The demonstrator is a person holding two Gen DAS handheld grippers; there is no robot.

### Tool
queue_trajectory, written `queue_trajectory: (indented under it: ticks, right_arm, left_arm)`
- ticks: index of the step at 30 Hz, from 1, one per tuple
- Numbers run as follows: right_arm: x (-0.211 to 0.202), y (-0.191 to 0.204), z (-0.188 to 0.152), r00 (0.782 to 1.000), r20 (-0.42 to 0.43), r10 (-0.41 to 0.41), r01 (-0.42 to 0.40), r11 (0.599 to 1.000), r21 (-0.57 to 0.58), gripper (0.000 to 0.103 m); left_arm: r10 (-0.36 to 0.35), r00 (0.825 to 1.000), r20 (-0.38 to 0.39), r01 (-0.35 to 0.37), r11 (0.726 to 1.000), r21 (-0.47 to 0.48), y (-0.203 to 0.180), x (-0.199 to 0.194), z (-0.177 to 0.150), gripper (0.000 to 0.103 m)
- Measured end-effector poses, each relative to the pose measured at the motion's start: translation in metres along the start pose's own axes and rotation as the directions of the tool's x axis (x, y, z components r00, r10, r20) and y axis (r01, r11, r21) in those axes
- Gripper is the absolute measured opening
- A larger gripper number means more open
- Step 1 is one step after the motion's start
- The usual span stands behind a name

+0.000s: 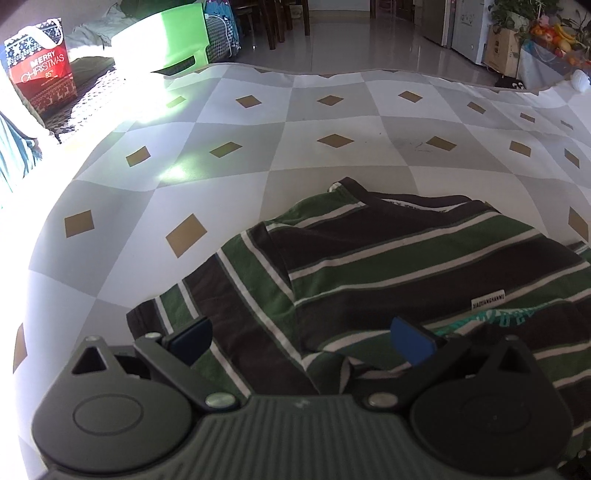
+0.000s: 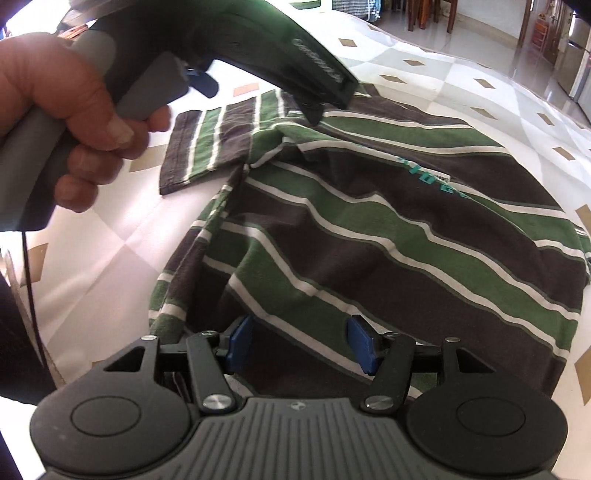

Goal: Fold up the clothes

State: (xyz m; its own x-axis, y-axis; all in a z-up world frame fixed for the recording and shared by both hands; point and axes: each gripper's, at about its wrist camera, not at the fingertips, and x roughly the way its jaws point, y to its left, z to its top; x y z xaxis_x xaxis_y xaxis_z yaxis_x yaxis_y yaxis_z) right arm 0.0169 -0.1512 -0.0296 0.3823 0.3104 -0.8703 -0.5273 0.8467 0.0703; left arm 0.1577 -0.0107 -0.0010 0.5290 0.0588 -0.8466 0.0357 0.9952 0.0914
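Observation:
A green, brown and white striped shirt (image 1: 388, 258) lies rumpled on a table covered with a diamond-patterned cloth (image 1: 295, 122). Its collar (image 1: 406, 205) points away, and a short sleeve (image 2: 199, 147) spreads flat to the left. My left gripper (image 1: 299, 341) hovers over the sleeve side, jaws wide open with nothing between its blue pads. In the right wrist view a hand (image 2: 74, 110) holds that left gripper (image 2: 259, 96) above the sleeve. My right gripper (image 2: 302, 343) hangs over the shirt's (image 2: 369, 240) lower part, open; its pads stand apart over the fabric.
A red Christmas bag (image 1: 40, 70) and a green chair (image 1: 166, 40) stand beyond the table's far left. A fridge (image 1: 461, 26) and fruit (image 1: 554, 33) are at the far right. Bare tablecloth stretches beyond the collar to the far table edge (image 1: 332, 72).

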Motion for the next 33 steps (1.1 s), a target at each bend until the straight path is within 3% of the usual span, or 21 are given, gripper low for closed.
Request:
queue_trajectory:
  ticks: [7, 12, 24, 33]
  right_arm:
    - [-0.002, 0.011, -0.001, 0.991, -0.037, 0.126, -0.128, 0.991, -0.035, 0.061]
    - [-0.008, 0.000, 0.004, 0.957, -0.134, 0.258, -0.258, 0.966, 0.014, 0.060]
    - [-0.047, -0.093, 0.026, 0.994, -0.057, 0.091, -0.082, 0.986, 0.146, 0.060]
    - [-0.060, -0.145, 0.035, 1.000, -0.019, -0.012, 0.017, 0.958, 0.287, 0.060]
  left_arm:
    - [-0.053, 0.998, -0.016, 0.054, 0.995, 0.089, -0.026, 0.001, -0.008, 0.103]
    - [-0.060, 0.998, -0.010, 0.061, 0.990, 0.127, -0.035, 0.002, -0.011, 0.103]
    - [-0.057, 0.995, -0.087, 0.066, 0.992, 0.106, -0.031, 0.019, -0.017, 0.103]
    - [-0.031, 0.994, -0.107, 0.047, 0.988, 0.150, -0.037, 0.025, -0.025, 0.103]
